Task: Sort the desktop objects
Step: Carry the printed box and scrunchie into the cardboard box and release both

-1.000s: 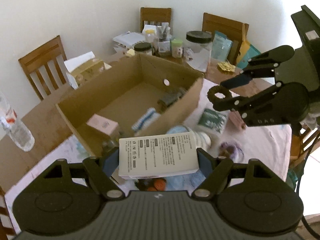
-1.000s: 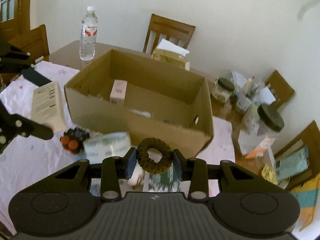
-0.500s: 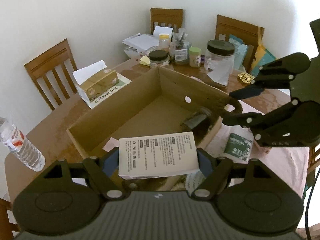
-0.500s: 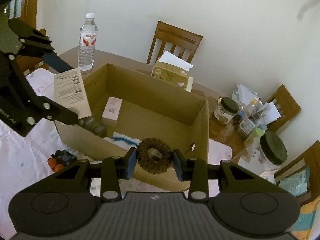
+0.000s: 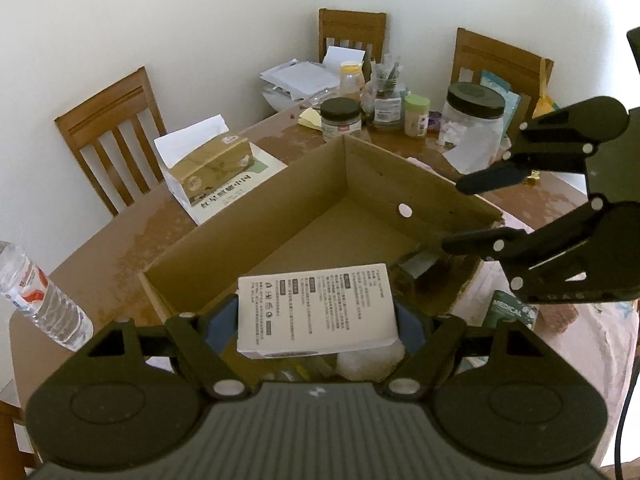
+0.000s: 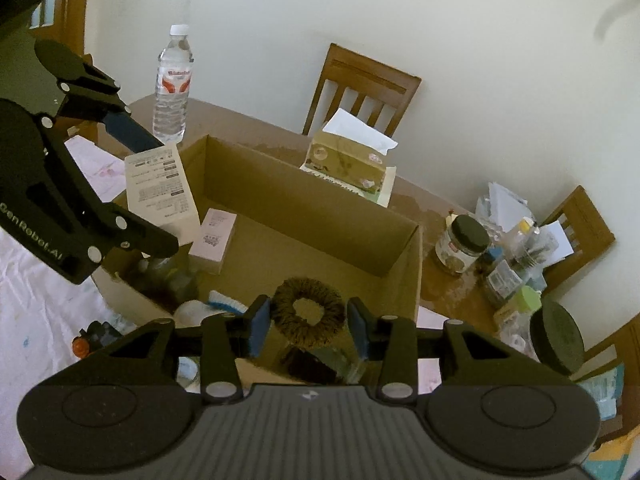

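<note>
- My left claw (image 5: 318, 316) is clamped on a white carton (image 5: 316, 310), flat and rectangular with small black print on its face, hanging just over the near rim of the cardboard box (image 5: 400, 176).
- My right claw (image 6: 308, 322) has a scrunchie (image 6: 308, 312) sitting between its blue pads (image 6: 259, 320): a fuzzy olive-brown ring, looks like knitted or plush fabric. The jaws are opening right now, and there's a sliver of gap showing on the right side, so I'd call it let go.
- The scrunchie is over the box's near end, above the inside.
- The box is plain brown corrugated card, open top, with a round hole punched in one wall.
- Inside it: a small pale pink carton (image 6: 214, 240) lying flat on the floor of the box, a white and blue thing (image 6: 208, 306) near the front wall, plus some darker stuff I can't make out.
- The table (image 5: 132, 224) is brown wood, worn and blotchy on top, with a pale cloth (image 6: 36, 320) over the near part.
- Also on it: a clear plastic water bottle (image 6: 173, 88) with a red and white label, a tissue box (image 6: 346, 160) with a tissue sticking up, and a cluster of dark-lidded glass jars (image 5: 472, 128) and papers at the far end.
- Wooden slat-back chairs (image 5: 112, 136) around it, plain cream walls behind.
</note>
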Available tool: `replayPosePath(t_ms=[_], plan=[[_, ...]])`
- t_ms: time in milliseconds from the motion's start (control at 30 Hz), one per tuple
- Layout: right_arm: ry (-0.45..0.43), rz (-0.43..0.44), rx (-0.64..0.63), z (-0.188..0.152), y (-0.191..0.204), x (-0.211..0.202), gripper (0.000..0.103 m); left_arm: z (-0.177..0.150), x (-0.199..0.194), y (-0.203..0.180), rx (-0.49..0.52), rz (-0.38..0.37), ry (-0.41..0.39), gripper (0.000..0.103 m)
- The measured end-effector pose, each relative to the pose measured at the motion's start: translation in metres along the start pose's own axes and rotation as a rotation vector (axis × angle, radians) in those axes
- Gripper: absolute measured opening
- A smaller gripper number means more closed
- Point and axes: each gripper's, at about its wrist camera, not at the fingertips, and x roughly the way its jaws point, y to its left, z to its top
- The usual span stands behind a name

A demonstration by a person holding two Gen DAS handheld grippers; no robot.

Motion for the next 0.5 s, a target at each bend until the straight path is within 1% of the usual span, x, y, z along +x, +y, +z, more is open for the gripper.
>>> replayPosePath(t_ms=[133,200,333,400,500], plan=[[-0.001,0.014,0.011,0.001,-0.005,0.004,0.051,0.004,0.008,0.002,-0.005,0.006,0.012,0.08],[0.001,0.012,0.016,-0.002,-0.007,0.004,0.056,0.006,0.013,0.003,-0.008,0.006,0.017,0.08],[0.013,0.011,0.028,-0.009,-0.01,0.001,0.058,0.011,0.025,0.004,-0.013,0.005,0.03,0.08],[0.018,0.001,0.035,-0.014,-0.012,-0.001,0.063,0.013,0.03,0.004,-0.013,0.002,0.032,0.08],[0.029,-0.012,0.049,-0.021,-0.017,-0.005,0.064,0.017,0.035,0.004,-0.021,-0.002,0.033,0.082]])
